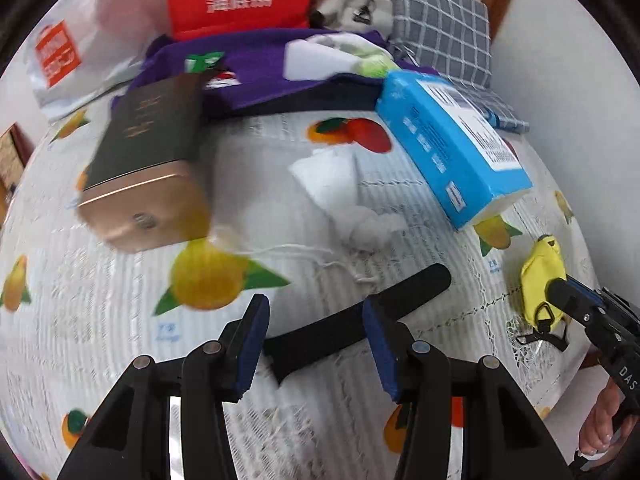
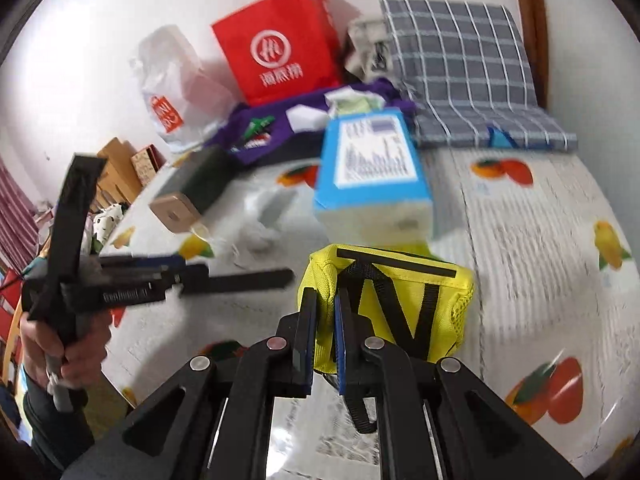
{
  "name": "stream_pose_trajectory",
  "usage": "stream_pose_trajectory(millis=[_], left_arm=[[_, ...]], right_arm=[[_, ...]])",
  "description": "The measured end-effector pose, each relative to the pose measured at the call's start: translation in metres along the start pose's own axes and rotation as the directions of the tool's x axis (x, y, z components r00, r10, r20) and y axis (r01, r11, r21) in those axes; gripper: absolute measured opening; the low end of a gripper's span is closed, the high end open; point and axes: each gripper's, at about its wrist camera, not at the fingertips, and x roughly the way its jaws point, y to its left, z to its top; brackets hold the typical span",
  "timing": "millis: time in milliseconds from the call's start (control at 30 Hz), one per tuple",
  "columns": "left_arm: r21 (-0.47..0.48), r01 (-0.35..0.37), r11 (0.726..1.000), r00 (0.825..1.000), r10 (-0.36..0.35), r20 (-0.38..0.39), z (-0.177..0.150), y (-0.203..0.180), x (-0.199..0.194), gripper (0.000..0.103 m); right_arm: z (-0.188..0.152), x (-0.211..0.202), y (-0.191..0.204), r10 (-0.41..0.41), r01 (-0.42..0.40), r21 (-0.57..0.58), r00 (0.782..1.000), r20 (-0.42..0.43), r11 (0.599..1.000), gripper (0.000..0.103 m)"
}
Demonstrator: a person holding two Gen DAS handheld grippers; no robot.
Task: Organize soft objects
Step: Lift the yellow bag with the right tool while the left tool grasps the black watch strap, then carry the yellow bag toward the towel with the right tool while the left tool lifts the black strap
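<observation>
A yellow pouch, soft-sided with black webbing straps, is being pinched at its left edge by the right hand-held gripper, whose blue pads are being pressed nearly together on a fold of the fabric; the pouch is being held directly ahead of that gripper, low over the near right part of the surface, its long axis running crosswise to the fingers. Whether it is being lifted clear of the cloth cannot be told. A black strap, long and flat, is being left lying on the surface just ahead of the left hand-held gripper, its long axis slanting from near left to far right and passing between the spread fingers, which are gripping nothing; this gripper is judged the nearer one to the strap. A white drawstring bag is lying crumpled beyond the strap, its cord trailing toward the near side. A blue box is lying beyond the pouch, and a dark box with a gold end to the far left. Further back, purple cloth and a grey checked cloth are lying heaped. As containers, a red paper bag and a clear plastic bag are standing at the wall; their contents are not being shown.
</observation>
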Motion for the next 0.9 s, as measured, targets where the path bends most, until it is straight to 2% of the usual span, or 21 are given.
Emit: stream_pose_trajectory(millis=[100, 167, 233, 333, 433, 567, 633, 700, 733, 833, 900], left_arm=[[0.024, -0.003, 1.000, 1.000, 0.004, -0.027, -0.001, -0.006, 0.012, 0.047], [0.050, 0.001, 0.999, 1.000, 0.000, -0.007, -0.006, -0.008, 0.011, 0.046], [0.060, 0.062, 0.996, 0.998, -0.061, -0.018, -0.012, -0.011, 0.008, 0.046], [0.103, 0.109, 0.989, 0.994, -0.107, -0.028, -0.024, -0.022, 0.004, 0.046], [0.190, 0.081, 0.979, 0.996, -0.074, -0.046, -0.039, -0.041, 0.000, 0.046], [0.205, 0.055, 0.977, 0.998, -0.046, -0.047, -0.032, -0.053, 0.003, 0.048], [0.220, 0.005, 0.975, 1.000, 0.002, -0.031, -0.024, -0.060, 0.009, 0.048], [0.253, -0.018, 0.967, 1.000, 0.023, -0.016, -0.019, -0.069, 0.012, 0.033], [0.263, -0.004, 0.965, 1.000, 0.009, -0.018, -0.018, -0.072, 0.012, 0.022], [0.285, -0.021, 0.958, 1.000, 0.025, -0.013, -0.023, -0.073, 0.010, 0.021], [0.254, -0.004, 0.967, 1.000, 0.012, -0.027, -0.026, -0.066, 0.007, 0.021]], right_arm=[[-0.002, 0.005, -0.009, 0.001, -0.001, 0.017, 1.000, -0.009, 1.000, 0.008], [-0.001, 0.008, -0.014, -0.001, 0.001, 0.027, 1.000, -0.012, 1.000, 0.008], [0.001, 0.011, -0.017, -0.002, 0.003, 0.033, 1.000, -0.010, 0.999, 0.008], [0.003, 0.015, -0.020, 0.000, 0.001, 0.040, 1.000, -0.011, 0.999, 0.009], [0.004, 0.023, -0.023, 0.011, -0.010, 0.049, 1.000, -0.015, 0.999, 0.009], [0.001, 0.027, -0.028, 0.031, -0.030, 0.068, 0.999, -0.019, 0.997, 0.009], [0.001, 0.026, -0.030, 0.043, -0.041, 0.074, 0.999, -0.017, 0.996, 0.009], [0.000, 0.024, -0.032, 0.036, -0.035, 0.074, 0.999, -0.014, 0.997, 0.009], [-0.001, 0.023, -0.034, 0.033, -0.032, 0.075, 0.999, -0.015, 0.997, 0.009], [-0.004, 0.020, -0.039, 0.040, -0.040, 0.094, 0.999, -0.005, 0.995, 0.009], [-0.005, 0.019, -0.042, 0.045, -0.045, 0.105, 0.999, 0.001, 0.993, 0.009]])
